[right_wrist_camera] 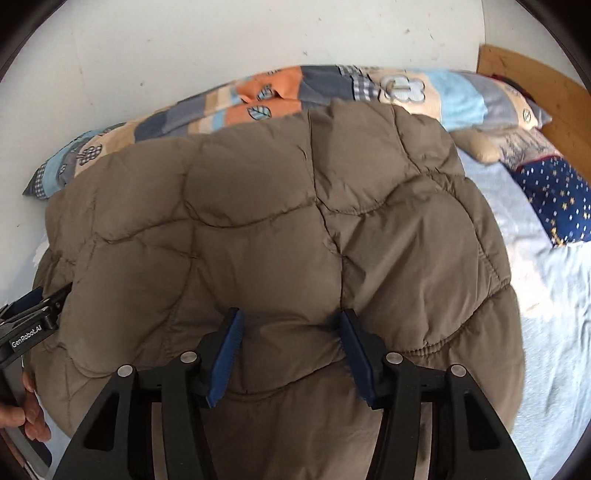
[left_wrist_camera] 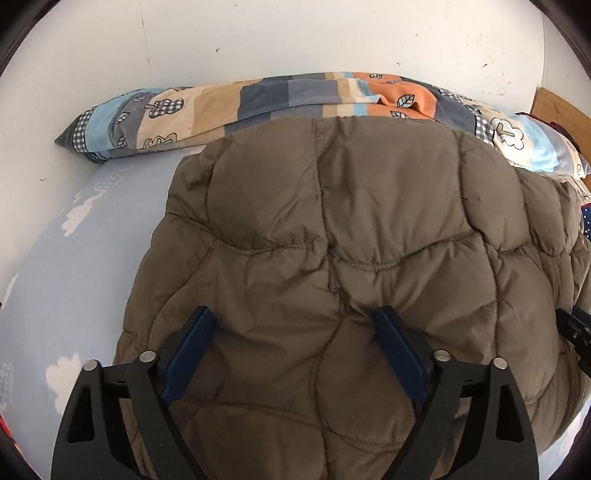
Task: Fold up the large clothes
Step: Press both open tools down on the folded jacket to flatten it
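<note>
**Across the bed, a quilted coat lies spread**

On the pale blue bed sheet [left_wrist_camera: 74, 258] lies the brown quilted coat [left_wrist_camera: 332, 221], its far edge against a patchwork pillow [left_wrist_camera: 207, 107]. The left gripper [left_wrist_camera: 295, 321] hangs spread wide over its near hem. The right gripper [right_wrist_camera: 290, 325] brackets a puff of padding; whether it pinches is unclear.

**Two wrist cameras, close over one jacket**

Each fisheye sits just behind its own claw and looks forward and steeply down along the fingers at the bed, close to the cloth. The left wrist view faces the brown quilted jacket [left_wrist_camera: 332, 240] with the patchwork quilt [left_wrist_camera: 207, 107] and the white wall [left_wrist_camera: 295, 33] beyond. The right wrist view shares all three, and shows the left claw [right_wrist_camera: 33, 314] at its left edge.
</note>
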The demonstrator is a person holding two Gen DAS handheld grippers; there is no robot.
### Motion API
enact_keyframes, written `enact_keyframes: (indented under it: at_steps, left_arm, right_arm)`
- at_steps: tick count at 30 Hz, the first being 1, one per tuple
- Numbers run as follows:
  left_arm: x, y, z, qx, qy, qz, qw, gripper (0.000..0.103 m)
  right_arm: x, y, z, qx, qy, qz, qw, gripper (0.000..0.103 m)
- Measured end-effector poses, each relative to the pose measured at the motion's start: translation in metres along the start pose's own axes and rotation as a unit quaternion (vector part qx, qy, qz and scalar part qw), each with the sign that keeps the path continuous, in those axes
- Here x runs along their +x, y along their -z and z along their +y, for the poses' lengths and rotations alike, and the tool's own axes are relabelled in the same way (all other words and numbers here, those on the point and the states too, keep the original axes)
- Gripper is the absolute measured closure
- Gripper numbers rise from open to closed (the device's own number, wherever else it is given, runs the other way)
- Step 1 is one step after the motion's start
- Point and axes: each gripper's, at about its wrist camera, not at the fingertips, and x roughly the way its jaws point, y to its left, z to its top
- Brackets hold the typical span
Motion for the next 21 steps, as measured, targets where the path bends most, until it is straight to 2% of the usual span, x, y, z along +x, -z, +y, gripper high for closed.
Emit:
enact_keyframes:
  at_steps: [2, 7, 14, 18, 21]
  left_arm:
    - [0.009, 0.000, -0.001, 0.009, -0.002, 0.005, 0.9999, 0.005]
    - [0.017, 0.000, 0.001, 0.007, 0.007, 0.016, 0.9998, 0.005]
    - [0.001, -0.005, 0.005, -0.009, 0.015, 0.018, 0.9997, 0.005]
    - [-0.015, -0.012, 0.008, -0.019, 0.013, -0.006, 0.9997, 0.005]
    - [-0.022, -0.016, 0.012, -0.027, 0.004, -0.017, 0.9995, 0.005]
  right_arm:
    - [0.007, 0.001, -0.005, 0.011, -0.007, 0.011, 1.000, 0.045]
    - [0.011, 0.002, -0.010, 0.025, -0.018, 0.021, 0.999, 0.045]
    - [-0.001, 0.000, -0.005, 0.033, -0.012, 0.012, 0.999, 0.045]
    - [-0.030, -0.005, 0.013, -0.003, 0.003, -0.039, 0.999, 0.045]
    - [-0.046, -0.005, 0.029, -0.028, -0.037, -0.073, 0.996, 0.045]
